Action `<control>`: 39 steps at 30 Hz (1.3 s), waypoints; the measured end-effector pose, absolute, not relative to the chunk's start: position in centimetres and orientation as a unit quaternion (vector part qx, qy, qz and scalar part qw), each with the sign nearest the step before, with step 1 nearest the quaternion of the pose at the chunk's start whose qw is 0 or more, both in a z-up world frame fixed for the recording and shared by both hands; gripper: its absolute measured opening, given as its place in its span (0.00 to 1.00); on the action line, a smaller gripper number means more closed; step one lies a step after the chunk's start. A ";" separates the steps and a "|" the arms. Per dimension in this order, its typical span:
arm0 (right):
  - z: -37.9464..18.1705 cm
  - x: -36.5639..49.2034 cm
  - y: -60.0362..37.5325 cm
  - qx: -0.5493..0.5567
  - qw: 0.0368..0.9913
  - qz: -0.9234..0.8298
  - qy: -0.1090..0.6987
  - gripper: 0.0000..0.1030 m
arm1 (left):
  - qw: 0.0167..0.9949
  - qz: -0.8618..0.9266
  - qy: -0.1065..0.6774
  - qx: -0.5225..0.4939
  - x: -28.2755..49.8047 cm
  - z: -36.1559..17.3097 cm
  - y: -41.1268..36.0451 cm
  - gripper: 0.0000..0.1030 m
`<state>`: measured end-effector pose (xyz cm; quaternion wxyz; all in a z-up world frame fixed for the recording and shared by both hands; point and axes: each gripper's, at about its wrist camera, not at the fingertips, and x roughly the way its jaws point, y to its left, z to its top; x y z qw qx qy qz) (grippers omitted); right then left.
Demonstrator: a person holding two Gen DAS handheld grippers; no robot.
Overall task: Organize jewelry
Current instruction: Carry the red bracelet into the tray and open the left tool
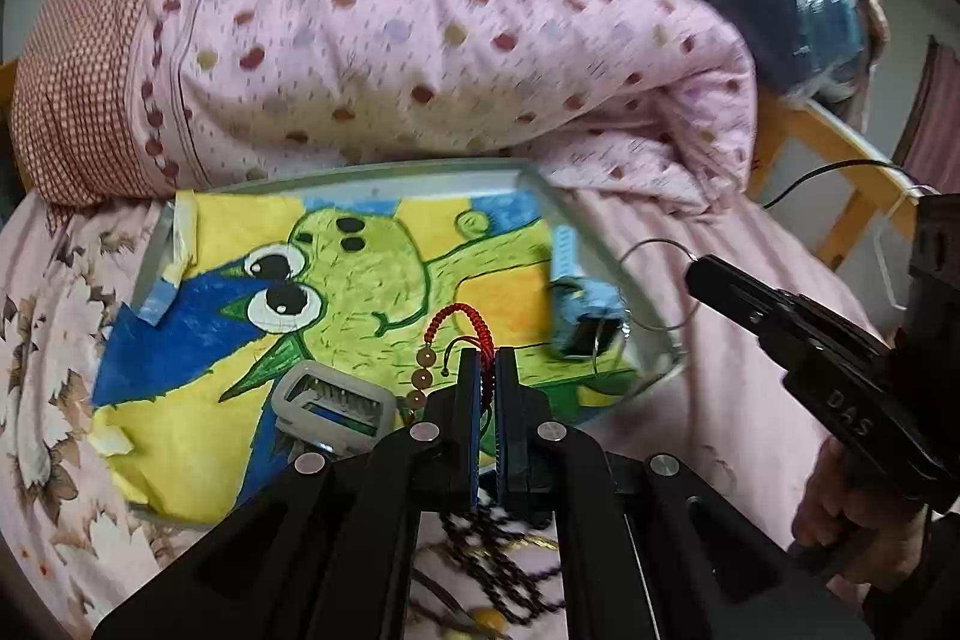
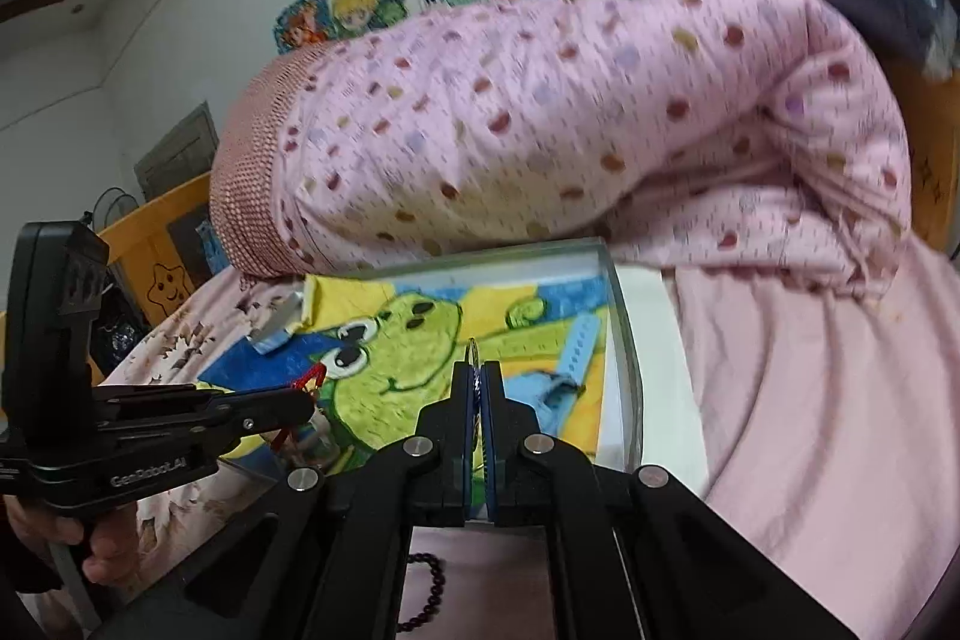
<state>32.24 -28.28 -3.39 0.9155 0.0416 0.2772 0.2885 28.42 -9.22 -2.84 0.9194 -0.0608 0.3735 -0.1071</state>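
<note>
Two grippers each pinched jewelry above the tray [image 1: 543, 181] at frame centre: the left gripper [image 1: 487, 370] a red cord bracelet [image 1: 462, 322], the right gripper [image 2: 478, 382] a thin wire hoop [image 1: 654, 253], seemingly for placing inside.

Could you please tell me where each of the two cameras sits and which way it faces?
Left wrist: on the left hand-held gripper, facing the tray and quilt; it pinches a red bracelet; the right hand shows.
Right wrist: on the right hand-held gripper, facing likewise; it pinches a thin ring; the left hand shows.
Shared: tray, quilt, frog drawing.
</note>
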 end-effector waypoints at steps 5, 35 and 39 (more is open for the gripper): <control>-4.7 32.9 -28.8 0.048 0.911 0.281 0.299 0.03 | 0.910 -0.109 0.395 -0.065 30.0 -4.8 -9.2 0.02; -4.6 33.3 -30.6 0.047 0.915 0.240 0.320 0.36 | 0.903 -0.077 0.403 -0.127 30.7 -4.9 -8.7 0.48; -3.1 32.5 -30.8 0.042 0.924 0.234 0.301 0.46 | 0.915 -0.068 0.377 -0.131 29.3 -3.2 -8.0 0.59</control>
